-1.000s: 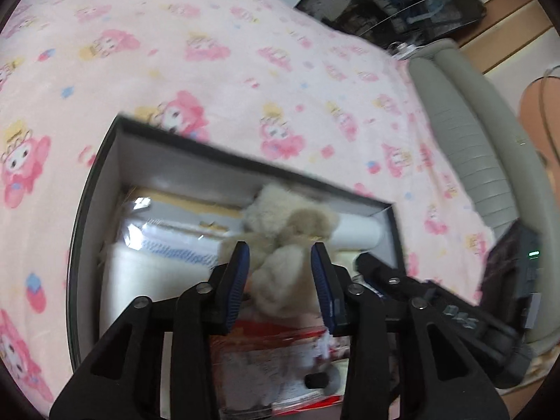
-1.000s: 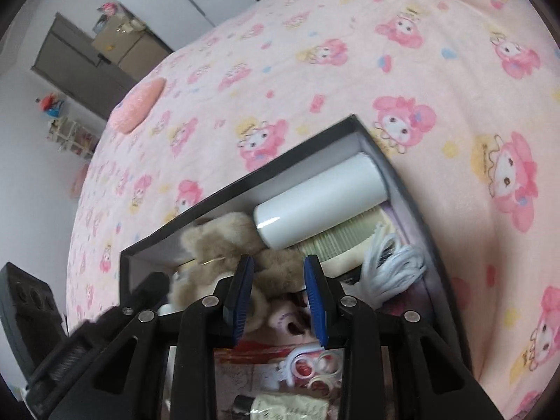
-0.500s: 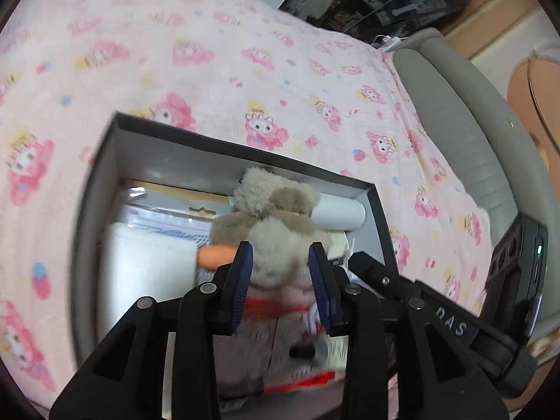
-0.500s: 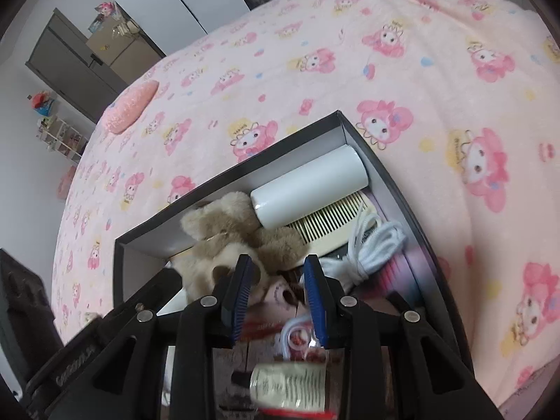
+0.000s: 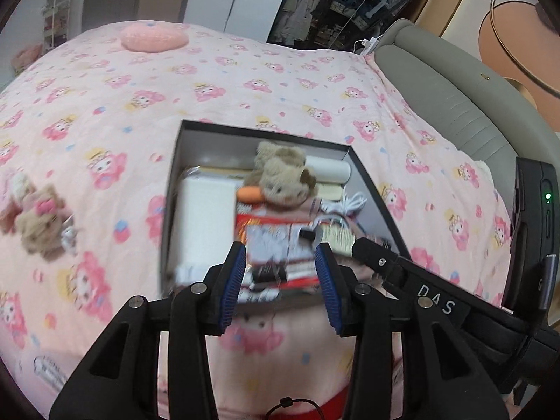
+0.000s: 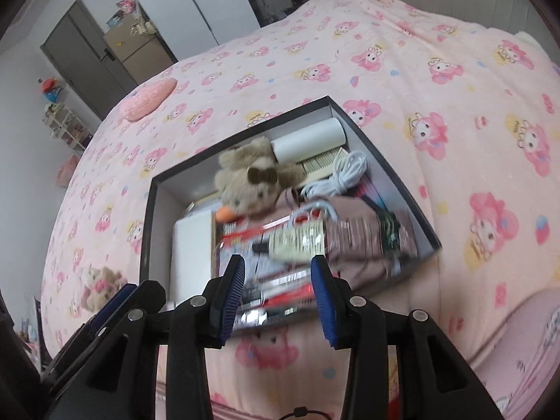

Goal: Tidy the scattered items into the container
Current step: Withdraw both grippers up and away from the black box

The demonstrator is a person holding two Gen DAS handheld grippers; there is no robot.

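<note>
Both hand-held grippers empty above the box.
Your left hand-held gripper and right hand-held gripper stood apart; the plush bear lay inside the box, another plush on the bed.

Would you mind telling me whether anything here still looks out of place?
Yes: a small plush toy with a pink bow lies on the bedspread, left of the box, while the other items sit inside. Both claws are open and empty.
</note>
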